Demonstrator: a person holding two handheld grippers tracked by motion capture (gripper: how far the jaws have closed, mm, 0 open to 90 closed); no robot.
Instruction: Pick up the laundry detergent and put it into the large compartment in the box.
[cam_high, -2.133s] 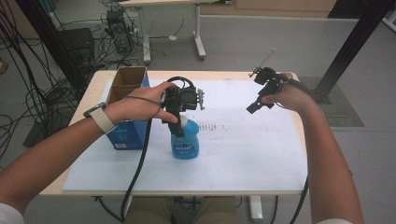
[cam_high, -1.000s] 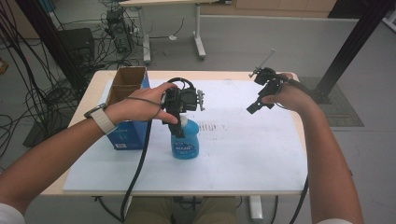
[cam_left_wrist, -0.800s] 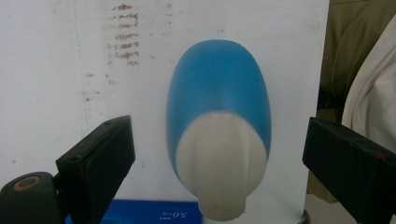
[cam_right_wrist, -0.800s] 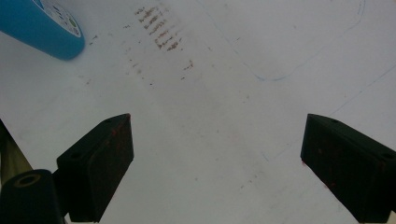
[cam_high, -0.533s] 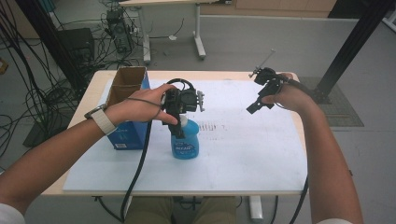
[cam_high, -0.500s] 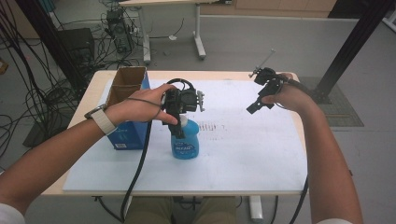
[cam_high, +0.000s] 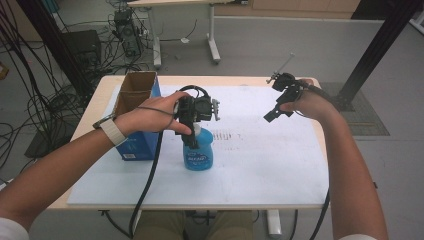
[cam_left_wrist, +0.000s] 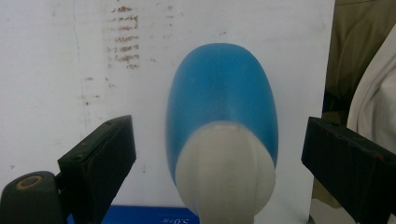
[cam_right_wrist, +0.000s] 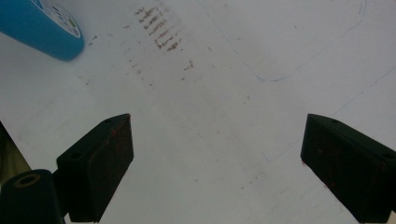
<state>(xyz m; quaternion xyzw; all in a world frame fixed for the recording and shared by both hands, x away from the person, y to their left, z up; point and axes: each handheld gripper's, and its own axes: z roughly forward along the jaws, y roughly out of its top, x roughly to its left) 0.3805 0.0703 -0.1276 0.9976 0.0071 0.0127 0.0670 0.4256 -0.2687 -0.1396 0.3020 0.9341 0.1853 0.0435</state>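
Blue bottle (cam_left_wrist: 222, 107) upright on white sheet (cam_high: 270, 160), left gripper (cam_left_wrist: 219, 163) jaws spread either side of its cap; right gripper (cam_right_wrist: 217, 158) spread, empty.

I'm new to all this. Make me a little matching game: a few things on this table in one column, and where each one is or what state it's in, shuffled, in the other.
Things:
1. blue bottle
2. cardboard box
3. left gripper
4. right gripper

Places or states:
A. held up over the bare white sheet, fingers apart, nothing between them
B. at the left edge of the sheet, top open
C. standing upright near the sheet's middle, white cap on
D. right above the bottle's cap, fingers open on either side of it

Pairs: 1-C, 2-B, 3-D, 4-A
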